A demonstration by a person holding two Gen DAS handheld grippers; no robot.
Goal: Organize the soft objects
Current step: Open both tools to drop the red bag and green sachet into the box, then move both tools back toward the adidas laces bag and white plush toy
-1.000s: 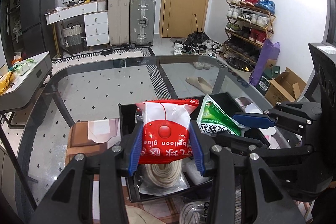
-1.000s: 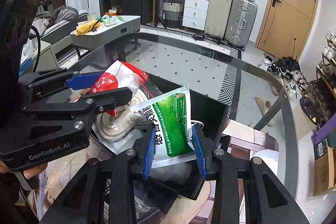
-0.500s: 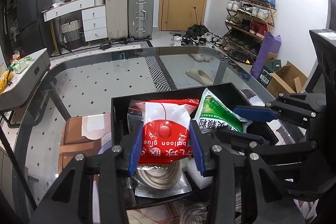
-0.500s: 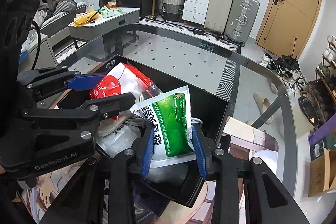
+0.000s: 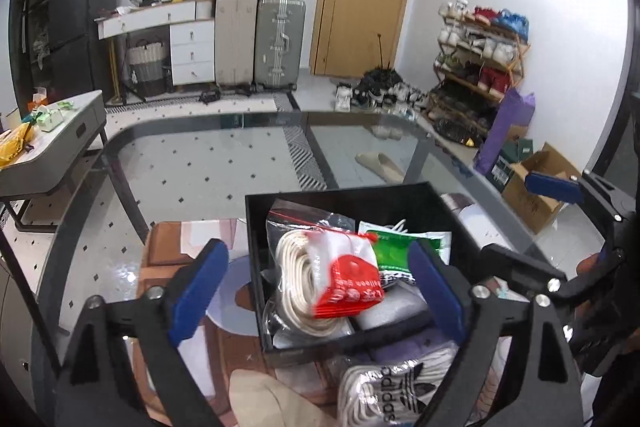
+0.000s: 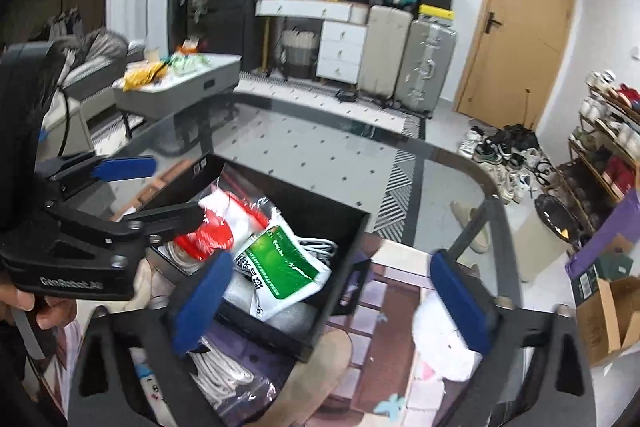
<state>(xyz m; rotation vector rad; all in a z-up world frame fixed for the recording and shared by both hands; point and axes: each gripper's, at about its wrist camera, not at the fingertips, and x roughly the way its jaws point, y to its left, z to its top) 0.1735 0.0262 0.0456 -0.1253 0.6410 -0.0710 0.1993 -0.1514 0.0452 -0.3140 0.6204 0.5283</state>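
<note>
A black box [image 5: 336, 189] stands on the glass table. In it a red and white packet [image 5: 348, 279] lies on a clear bag of white cord [image 5: 296, 279], with a green and white packet [image 5: 404, 247] beside it. My left gripper [image 5: 316, 287] hovers over the box, its jaws opening wide, and the pads touch nothing. In the right wrist view the green packet [image 6: 284, 263] lies loose in the box [image 6: 356, 259]. My right gripper [image 6: 332, 295] is above it, jaws opening and free of the packet. The left gripper [image 6: 160, 191] hangs over the red packet [image 6: 216, 227].
Near the front edge, outside the box, lie a bag of white rope with a black logo [image 5: 384, 395], a beige cloth [image 5: 272, 407] and a white plush piece [image 6: 444, 347]. A hand [image 6: 40, 307] holds the left gripper. A cardboard box [image 5: 536, 187] and a shoe rack [image 5: 480, 67] stand at the right.
Both grippers opened from shut. The red packet and the green packet left the pads and dropped into the black box. Both grippers drew back and up a little.
</note>
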